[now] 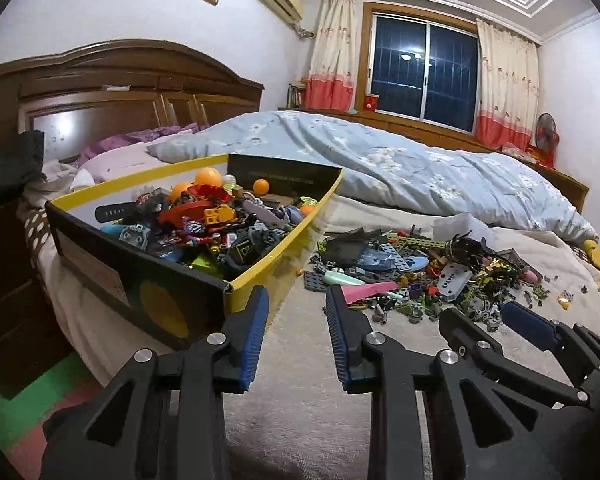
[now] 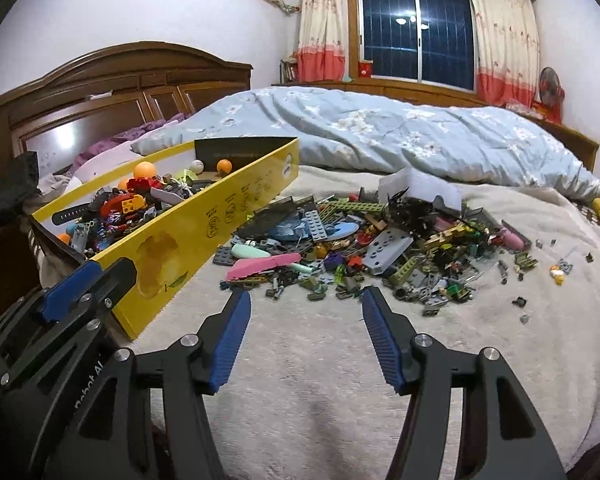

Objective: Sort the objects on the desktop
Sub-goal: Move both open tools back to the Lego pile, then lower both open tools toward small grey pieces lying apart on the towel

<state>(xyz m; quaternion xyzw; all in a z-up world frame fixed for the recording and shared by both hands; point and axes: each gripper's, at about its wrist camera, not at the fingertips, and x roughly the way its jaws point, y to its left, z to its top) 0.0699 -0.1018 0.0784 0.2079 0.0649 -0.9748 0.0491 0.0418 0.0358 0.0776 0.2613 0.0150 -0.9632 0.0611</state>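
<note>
Two risks show from the left wrist view: the left gripper hangs with its jaws moderately apart and empty, its left finger just beside the corner of the yellow-and-black cardboard box heaped with toys, so a careless advance could nudge the box. From the right wrist view, the right gripper stands wide and empty, the scattered pile of plastic building-brick pieces just ahead of its tips on the cream fleece blanket; closing there could catch fleece or several small pieces at once.
</note>
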